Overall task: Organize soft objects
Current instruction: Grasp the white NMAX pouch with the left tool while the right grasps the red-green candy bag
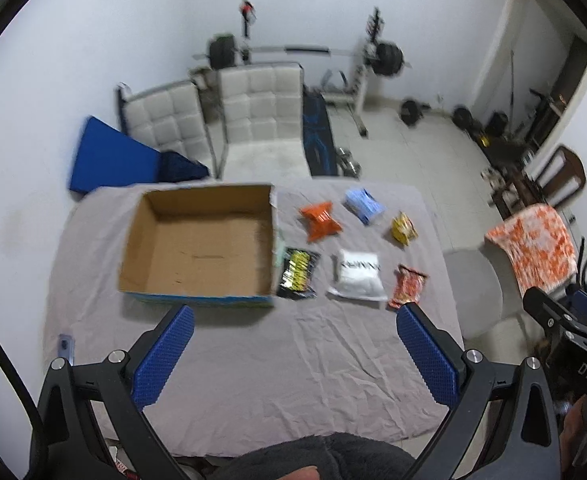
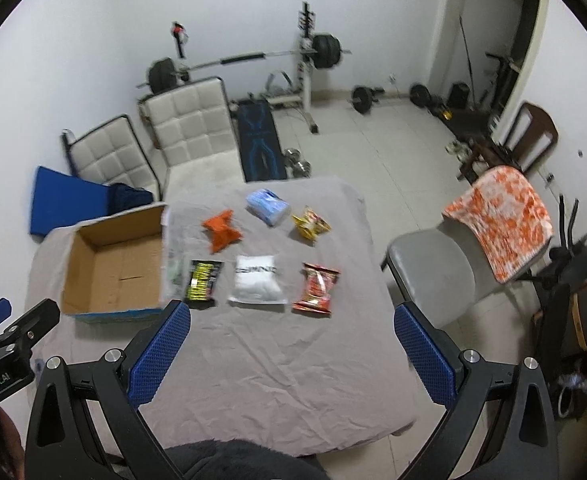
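Right, nothing is packed yet: the cardboard box (image 1: 197, 248) sits empty on the grey sheet (image 1: 293, 352), and all six soft packets lie beside it, from the black-and-yellow packet (image 1: 298, 274) to the white pouch (image 1: 358, 276). Left gripper (image 1: 295, 354) and right gripper (image 2: 292, 354) both hover spread wide, holding nothing. Everything's left to do.

Cardboard box (image 1: 197, 240); wrinkled tablecloth (image 1: 293, 360)

Right claw (image 2: 293, 320) gapes over six packets beside cardboard box (image 2: 113, 268).
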A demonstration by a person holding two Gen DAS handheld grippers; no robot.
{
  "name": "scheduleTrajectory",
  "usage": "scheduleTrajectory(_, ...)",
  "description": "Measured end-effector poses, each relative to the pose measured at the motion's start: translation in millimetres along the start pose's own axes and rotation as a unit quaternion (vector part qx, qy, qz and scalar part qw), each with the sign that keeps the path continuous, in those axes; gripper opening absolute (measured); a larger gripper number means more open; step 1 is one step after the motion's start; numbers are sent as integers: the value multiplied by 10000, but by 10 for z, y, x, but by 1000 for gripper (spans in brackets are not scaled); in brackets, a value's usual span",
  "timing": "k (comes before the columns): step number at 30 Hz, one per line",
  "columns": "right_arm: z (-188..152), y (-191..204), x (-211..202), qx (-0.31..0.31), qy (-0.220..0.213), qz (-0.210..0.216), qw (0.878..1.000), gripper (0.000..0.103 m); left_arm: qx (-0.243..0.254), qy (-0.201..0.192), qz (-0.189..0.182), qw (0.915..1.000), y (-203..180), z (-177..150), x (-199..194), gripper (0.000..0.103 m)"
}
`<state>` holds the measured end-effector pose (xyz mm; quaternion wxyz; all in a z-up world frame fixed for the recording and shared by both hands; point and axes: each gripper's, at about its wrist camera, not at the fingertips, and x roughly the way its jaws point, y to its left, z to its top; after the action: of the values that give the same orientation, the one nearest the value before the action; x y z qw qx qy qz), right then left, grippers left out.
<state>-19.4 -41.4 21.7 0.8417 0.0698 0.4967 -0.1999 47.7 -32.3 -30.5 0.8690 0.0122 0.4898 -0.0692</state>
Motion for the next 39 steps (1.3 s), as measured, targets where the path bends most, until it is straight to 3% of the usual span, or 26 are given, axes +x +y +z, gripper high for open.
scheduleTrajectory(5, 204, -350, 850, 190, 589, -76, 9981, 103, 218, 564, -287, 9978, -274, 208, 715, 103)
scheduleTrajectory(12, 368, -684, 2491, 323, 1494, -201, 9880, 103, 390, 1408, -650, 9871, -705, 441, 1977, 103)
scheduleTrajectory(18, 292, -829, 3828, 391, 2186, -369, 9743, 102, 657, 2284, -696, 9688, -1055, 441, 3207, 100)
scheduleTrajectory(21, 190, -884, 4298, 516, 2587, -270, 9642, 96, 724, 2931, -756, 9503, -1132, 309, 3788, 97)
scheduleTrajectory(26, 63, -936, 4712, 907, 2939, 63, 9515, 95, 460, 3497, -1058, 9297, -1169, 178, 4299, 97)
scheduleTrajectory(29, -8, -932, 4901, 987, 3171, 163, 9431, 84, 220, 3724, -1257, 9193, -1163, 150, 4473, 97)
scheduleTrajectory(34, -129, -910, 5093, 933, 3377, 101, 9365, 69, 384, 3886, -1115, 9138, -1243, 103, 4646, 97)
scheduleTrajectory(39, -182, -856, 5149, 910, 3453, 32, 9341, 66, 655, 3965, -856, 9117, -1270, 28, 4764, 97)
